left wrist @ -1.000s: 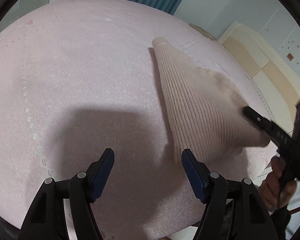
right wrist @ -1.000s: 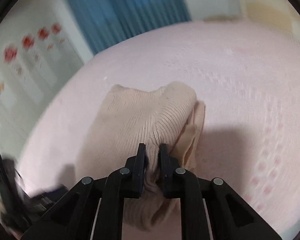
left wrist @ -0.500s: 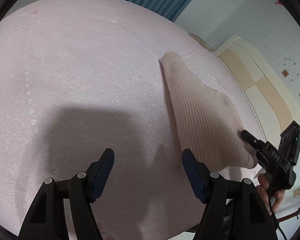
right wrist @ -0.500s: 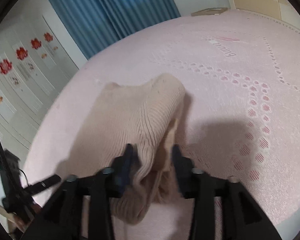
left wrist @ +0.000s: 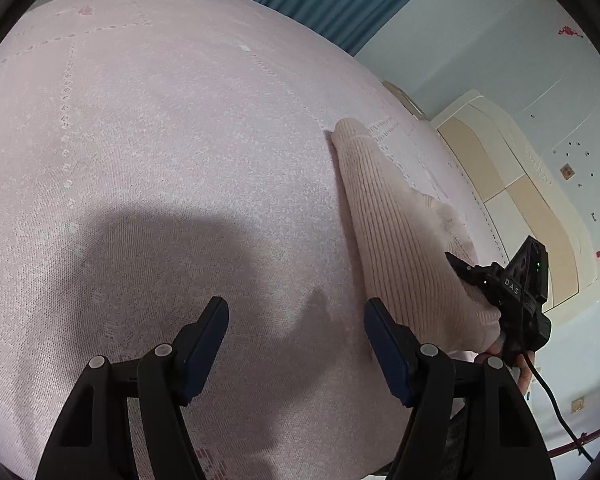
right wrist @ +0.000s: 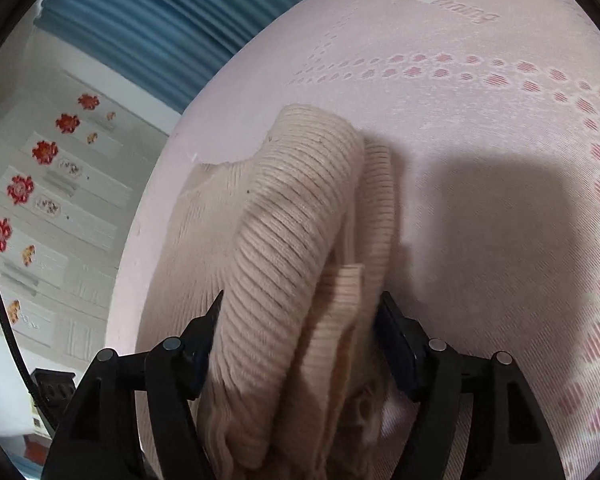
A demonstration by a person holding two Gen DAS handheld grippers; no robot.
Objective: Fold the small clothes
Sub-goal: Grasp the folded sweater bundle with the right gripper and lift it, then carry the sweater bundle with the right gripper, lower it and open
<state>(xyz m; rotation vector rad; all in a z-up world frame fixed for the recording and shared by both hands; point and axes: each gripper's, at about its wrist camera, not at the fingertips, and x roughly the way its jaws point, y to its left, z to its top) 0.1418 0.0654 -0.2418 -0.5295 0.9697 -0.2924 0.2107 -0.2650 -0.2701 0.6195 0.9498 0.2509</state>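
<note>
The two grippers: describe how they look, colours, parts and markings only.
The left gripper has matte black angular finger arms with silver round rivets and dark blue rubbery pads. The right gripper is built the same. Seen from the left wrist camera, its black body carries white letters "DAS", small green lights and a black cable trailing downward.

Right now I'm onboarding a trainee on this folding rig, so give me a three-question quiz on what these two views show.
1. True or false: the left claw is gripping the ribbed sweater.
2. What lies between the right claw fingers?
A) curtain
B) sweater
C) cable
3. Fill in: the sweater lies on a pink ____.

Key:
1. False; it is open over bare cover.
2. B; the fingers stand apart around the bunched knit.
3. Bed cover.
</note>
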